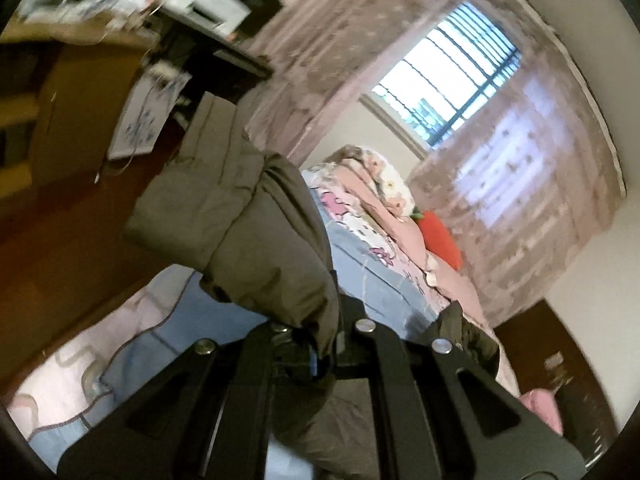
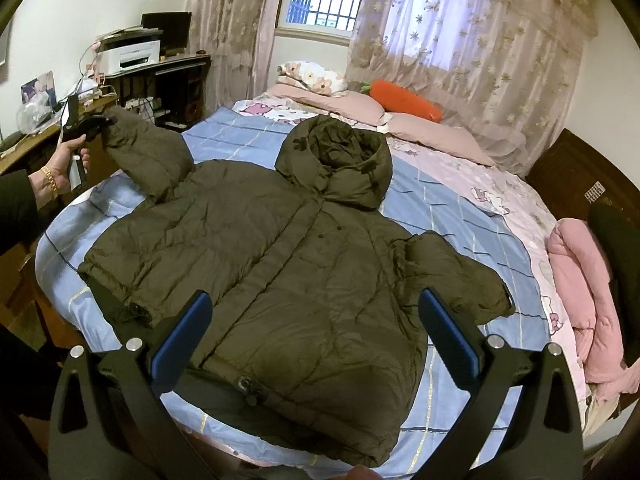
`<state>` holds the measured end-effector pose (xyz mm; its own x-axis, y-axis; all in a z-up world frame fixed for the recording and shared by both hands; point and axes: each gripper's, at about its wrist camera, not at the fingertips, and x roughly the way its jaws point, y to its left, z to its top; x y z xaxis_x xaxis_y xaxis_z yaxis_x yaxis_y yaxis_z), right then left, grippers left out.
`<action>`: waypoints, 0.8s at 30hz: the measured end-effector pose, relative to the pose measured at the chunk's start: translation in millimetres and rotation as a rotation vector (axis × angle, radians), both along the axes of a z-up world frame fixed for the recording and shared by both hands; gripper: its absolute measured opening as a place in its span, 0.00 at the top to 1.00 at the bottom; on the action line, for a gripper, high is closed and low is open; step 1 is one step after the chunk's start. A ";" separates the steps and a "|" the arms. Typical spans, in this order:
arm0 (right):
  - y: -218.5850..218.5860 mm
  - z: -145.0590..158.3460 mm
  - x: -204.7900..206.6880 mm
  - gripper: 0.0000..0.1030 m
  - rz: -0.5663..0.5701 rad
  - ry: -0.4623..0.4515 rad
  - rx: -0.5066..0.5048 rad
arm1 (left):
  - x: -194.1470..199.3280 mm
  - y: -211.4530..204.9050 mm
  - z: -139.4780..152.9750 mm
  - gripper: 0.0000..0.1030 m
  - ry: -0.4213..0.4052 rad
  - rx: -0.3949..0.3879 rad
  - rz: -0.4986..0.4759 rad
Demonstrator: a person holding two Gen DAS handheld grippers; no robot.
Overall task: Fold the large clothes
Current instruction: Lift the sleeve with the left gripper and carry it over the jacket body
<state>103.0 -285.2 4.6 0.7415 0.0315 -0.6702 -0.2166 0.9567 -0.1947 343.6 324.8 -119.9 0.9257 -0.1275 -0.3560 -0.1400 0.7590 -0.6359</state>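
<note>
A dark olive hooded puffer jacket (image 2: 280, 248) lies front up on the bed, hood toward the pillows. My left gripper (image 2: 105, 121) is shut on the cuff of its left sleeve (image 2: 152, 156) and holds the sleeve up off the bed at the left. In the left wrist view the sleeve (image 1: 256, 224) bulges out from between the shut jaws of my left gripper (image 1: 324, 344). My right gripper (image 2: 316, 320) is open and empty, hovering above the jacket's lower hem. The right sleeve (image 2: 452, 276) lies folded beside the body.
The bed (image 2: 460, 216) has a blue checked and pink cartoon sheet. Pillows (image 2: 316, 76) and an orange carrot cushion (image 2: 404, 100) lie at the head. A pink garment (image 2: 580, 288) lies at the right edge. A desk with a printer (image 2: 132, 56) stands at the left.
</note>
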 end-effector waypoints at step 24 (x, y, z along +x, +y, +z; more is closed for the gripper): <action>-43.3 9.1 -21.2 0.01 -0.073 -0.033 0.075 | 7.5 -199.9 119.8 0.97 -0.120 0.403 -0.261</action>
<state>81.8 -328.5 13.7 0.7653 0.0259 -0.6432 -0.1405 0.9818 -0.1277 351.1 124.9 -0.2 0.9185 -0.2350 -0.3180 0.1438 0.9477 -0.2849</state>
